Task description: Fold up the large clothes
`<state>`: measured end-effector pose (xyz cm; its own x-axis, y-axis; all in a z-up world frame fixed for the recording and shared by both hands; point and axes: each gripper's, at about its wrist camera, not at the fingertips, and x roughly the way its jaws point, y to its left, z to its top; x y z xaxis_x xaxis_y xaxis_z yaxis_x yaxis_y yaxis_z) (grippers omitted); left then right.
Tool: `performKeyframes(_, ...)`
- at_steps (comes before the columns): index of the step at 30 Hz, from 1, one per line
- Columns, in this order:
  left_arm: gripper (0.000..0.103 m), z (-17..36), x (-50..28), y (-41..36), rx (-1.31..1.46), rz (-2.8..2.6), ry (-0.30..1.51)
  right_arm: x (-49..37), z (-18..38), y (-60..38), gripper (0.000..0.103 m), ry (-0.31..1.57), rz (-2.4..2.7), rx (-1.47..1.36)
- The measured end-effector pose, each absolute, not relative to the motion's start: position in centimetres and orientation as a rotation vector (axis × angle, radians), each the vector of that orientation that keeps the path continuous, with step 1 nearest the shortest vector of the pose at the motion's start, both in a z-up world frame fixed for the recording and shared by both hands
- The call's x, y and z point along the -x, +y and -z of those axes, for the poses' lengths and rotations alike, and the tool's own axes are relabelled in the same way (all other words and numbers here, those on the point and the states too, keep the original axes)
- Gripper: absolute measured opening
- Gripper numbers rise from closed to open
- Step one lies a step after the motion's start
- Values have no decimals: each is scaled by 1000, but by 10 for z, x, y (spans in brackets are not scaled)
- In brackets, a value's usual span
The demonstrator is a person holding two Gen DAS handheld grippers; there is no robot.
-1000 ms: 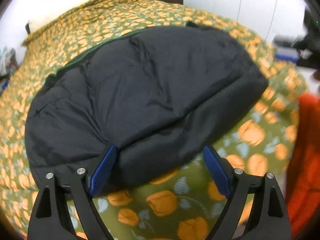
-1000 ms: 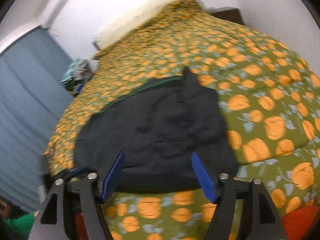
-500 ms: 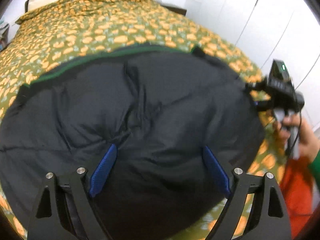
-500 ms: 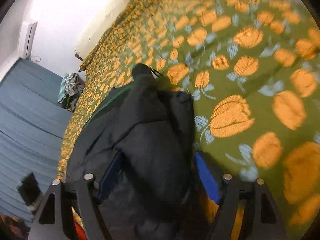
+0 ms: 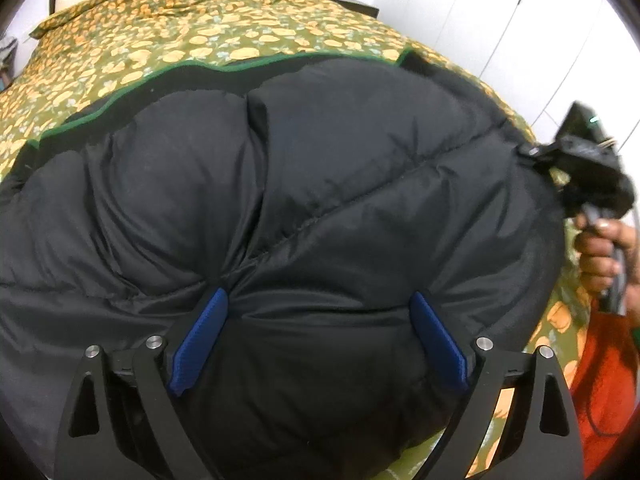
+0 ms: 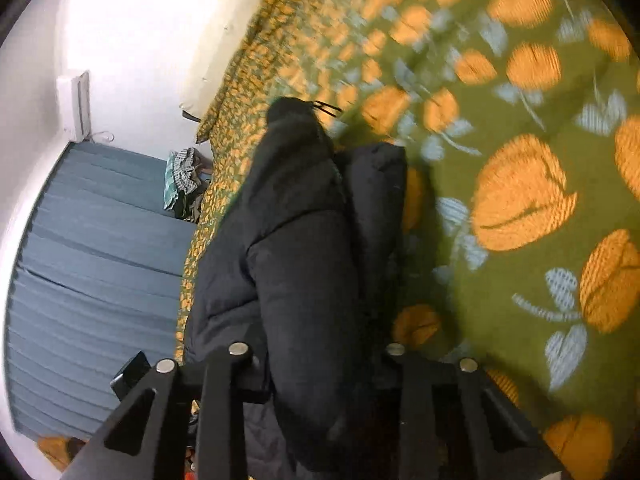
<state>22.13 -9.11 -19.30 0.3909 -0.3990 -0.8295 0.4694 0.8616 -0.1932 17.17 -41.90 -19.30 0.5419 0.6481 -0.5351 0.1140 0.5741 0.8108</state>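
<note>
A black puffer jacket [image 5: 280,208] with a green trim lies folded on the bed and fills the left wrist view. My left gripper [image 5: 318,340] is open, its blue pads pressed onto the jacket's near part. My right gripper [image 6: 316,364] sits at the jacket's right edge [image 6: 304,280]; puffed fabric runs between its arms and hides the fingertips, so its jaw state does not show. It also shows at the right in the left wrist view [image 5: 580,160], held by a hand.
The bed carries a green spread with orange flowers [image 6: 520,200]. Something of red cloth [image 5: 600,380] is at the right near edge. White cupboard doors [image 5: 500,20] stand behind; a blue curtain [image 6: 80,260] is at the left.
Both grippers have come down and in onto the jacket. The right gripper has moved over the jacket's right edge, and fabric now covers its blue pads.
</note>
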Motion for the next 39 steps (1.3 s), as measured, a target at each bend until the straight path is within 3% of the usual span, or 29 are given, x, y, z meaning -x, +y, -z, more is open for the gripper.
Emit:
performKeyframes(4, 94, 189, -220, -85, -55, 538, 1053, -161, 158, -405, 28, 914, -374, -865)
performKeyframes(7, 80, 167, -224, -72, -9, 504, 1100, -154, 122, -384, 28, 873, -370, -764)
performKeyframes(12, 80, 68, -225, -43, 111, 545, 973, -143, 56, -324, 28, 819, -345, -532)
performKeyframes(18, 85, -23, -226, -72, 57, 730, 955, -117, 10, -253, 28, 746, -279, -231)
performKeyframes(30, 86, -7, -240, -82, -118, 562, 1166, -71, -1, -107, 28, 560, -263, 281)
performKeyframes(31, 84, -2, -242, -82, -132, 532, 1175, -66, 1, -99, 28, 548, -266, 307)
performKeyframes(32, 66, 4, -244, -81, -146, 498, 1184, -62, 3, -93, 28, 535, -271, 337)
performKeyframes(34, 43, 14, -249, -75, -150, 479, 1192, -57, 6, -86, 28, 525, -278, 365)
performKeyframes(35, 37, 16, -252, -72, -141, 489, 1193, -56, 8, -86, 28, 528, -289, 368)
performKeyframes(38, 33, 17, -257, -59, -106, 518, 1192, -58, 3, -99, 38, 570, -362, 305)
performKeyframes(39, 33, 16, -259, -49, -95, 525, 1190, -55, -5, -109, 47, 587, -437, 236)
